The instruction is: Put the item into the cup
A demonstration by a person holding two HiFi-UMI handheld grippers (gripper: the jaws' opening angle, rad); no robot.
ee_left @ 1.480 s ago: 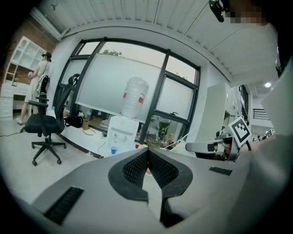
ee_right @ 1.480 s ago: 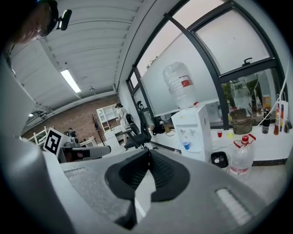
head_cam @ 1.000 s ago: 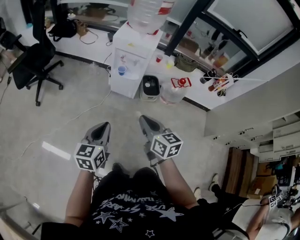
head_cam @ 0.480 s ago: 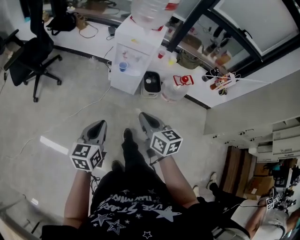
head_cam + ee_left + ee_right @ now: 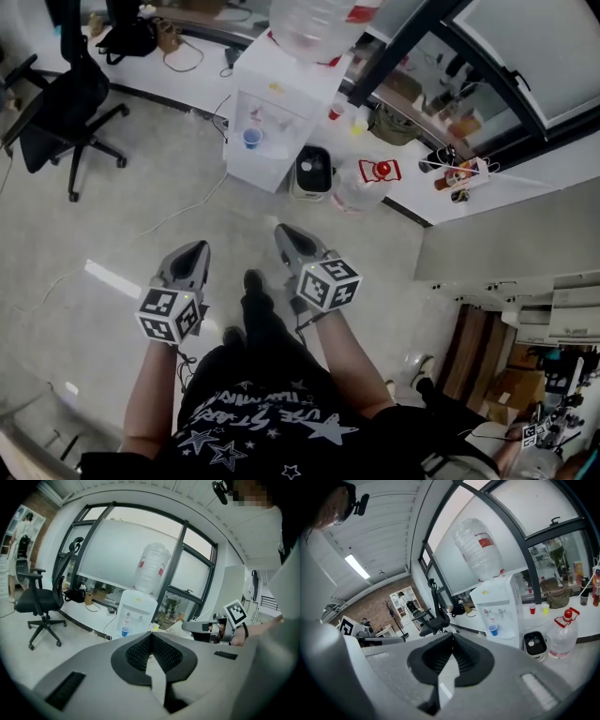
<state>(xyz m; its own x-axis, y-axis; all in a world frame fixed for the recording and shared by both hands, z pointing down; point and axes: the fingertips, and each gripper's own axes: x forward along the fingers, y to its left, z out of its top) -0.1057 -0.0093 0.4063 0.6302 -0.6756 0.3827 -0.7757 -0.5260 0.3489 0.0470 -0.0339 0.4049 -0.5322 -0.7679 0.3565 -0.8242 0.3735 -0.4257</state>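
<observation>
Left gripper (image 5: 193,251) and right gripper (image 5: 285,233), jaws together and empty, point at twelve o'clock toward a blue cup (image 5: 251,139) standing upright on the water dispenser (image 5: 281,112).

Glossy grey floor (image 5: 122,216), clear plastic bottle (image 5: 314,23)

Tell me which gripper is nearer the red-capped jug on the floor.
Right. In the head view the right gripper is below and a little left of the red-capped jug; the left gripper is farther left, beyond the right one.
</observation>
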